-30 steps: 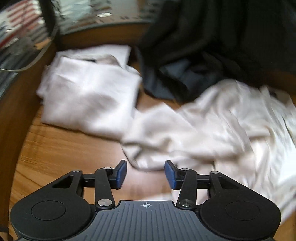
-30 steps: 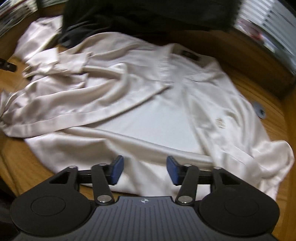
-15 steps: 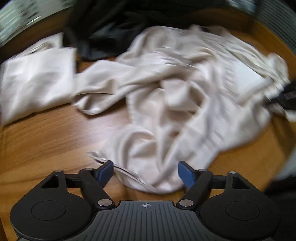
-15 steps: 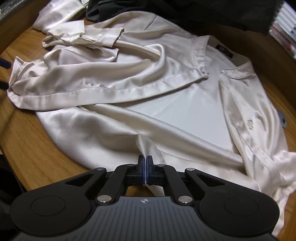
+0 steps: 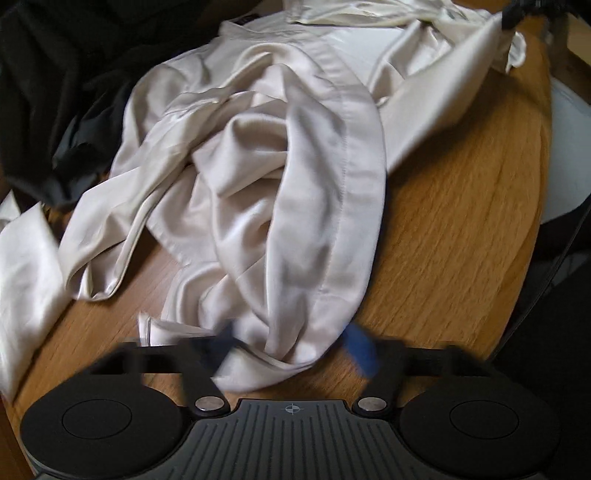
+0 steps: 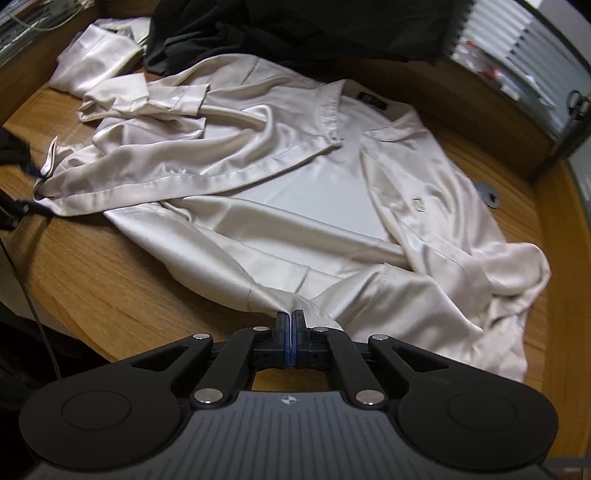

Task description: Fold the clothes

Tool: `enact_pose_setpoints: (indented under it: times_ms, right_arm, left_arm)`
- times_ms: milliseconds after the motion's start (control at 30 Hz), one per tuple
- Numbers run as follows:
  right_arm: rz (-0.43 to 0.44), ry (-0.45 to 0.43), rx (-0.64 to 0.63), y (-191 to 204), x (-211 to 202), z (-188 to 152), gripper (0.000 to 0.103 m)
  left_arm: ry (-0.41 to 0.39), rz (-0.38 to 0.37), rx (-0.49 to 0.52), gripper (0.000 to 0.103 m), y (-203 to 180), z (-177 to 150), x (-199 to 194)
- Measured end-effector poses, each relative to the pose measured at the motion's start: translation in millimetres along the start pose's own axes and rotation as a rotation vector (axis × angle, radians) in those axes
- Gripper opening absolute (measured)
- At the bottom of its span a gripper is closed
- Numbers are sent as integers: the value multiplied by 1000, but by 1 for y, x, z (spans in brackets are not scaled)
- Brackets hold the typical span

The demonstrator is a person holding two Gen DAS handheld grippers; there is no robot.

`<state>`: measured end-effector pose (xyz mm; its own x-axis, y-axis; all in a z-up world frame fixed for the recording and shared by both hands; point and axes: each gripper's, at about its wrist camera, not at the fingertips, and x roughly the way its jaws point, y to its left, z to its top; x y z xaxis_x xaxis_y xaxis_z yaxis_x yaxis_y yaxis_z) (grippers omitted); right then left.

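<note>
Across the middle of the wooden counter (image 6: pixel 110 280) lies a cream satin long-sleeved shirt (image 6: pixel 317 199), front open, collar and dark neck label toward the far edge, hem toward the near edge. One front panel is thrown back over the chest, and a cuffed sleeve is bunched toward the far left corner. The right gripper (image 6: pixel 291 325) has its blue pads pressed together on a pinch of the hem at the near edge; the fabric rises in a small tent to the pads. The left gripper (image 5: pixel 291 350) stands with its fingers apart, astride the bunched lower corner of the thrown-back panel near the left edge; the view is blurred, so I cannot tell whether either pad touches the fabric.

The shirt looks light, thin and very limp, with a glossy face that will probably slide over the wood and over itself; folds are unlikely to stay sharp. The stitched hem band, front placket (image 5: pixel 354 192) and collar are the firmer parts and should give the surest hold. A pinch in the open panel would likely slip or drag only one layer.

A dark heap of clothes (image 6: pixel 280 29) lies along the far edge, with a cream folded garment (image 6: pixel 96 55) in the far left corner.
</note>
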<state>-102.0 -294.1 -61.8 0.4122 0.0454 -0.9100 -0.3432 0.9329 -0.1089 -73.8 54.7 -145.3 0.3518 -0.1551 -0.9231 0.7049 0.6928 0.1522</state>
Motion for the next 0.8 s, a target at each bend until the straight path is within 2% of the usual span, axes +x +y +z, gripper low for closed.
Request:
enact_pose_setpoints:
  times_ms: [33,100,333,567,700,800]
  right_arm:
    - [-5,-1,2,-1,-4,-2,1]
    - [-12,-2,-7,-2,-11,-5,0]
    - [11,-3,-58,-14,-47,-17,0]
    - [66,15,-95,-37,-87,-46,0]
    - [98,58,-100,-41,-90,-75,0]
    - [106,82,-120,-34,-80,-89,0]
  left_arm:
    - [0,-5,1,8,0,1,0]
    - [0,-15,2,7,0,3,0]
    - [-7,-84,-314,6,29,19,-68]
    - [60,-63,-582,4,46,43,-135]
    - [108,-53,-626,4,35,43,-147]
    - [169,-28,-631,4,21,34,-135]
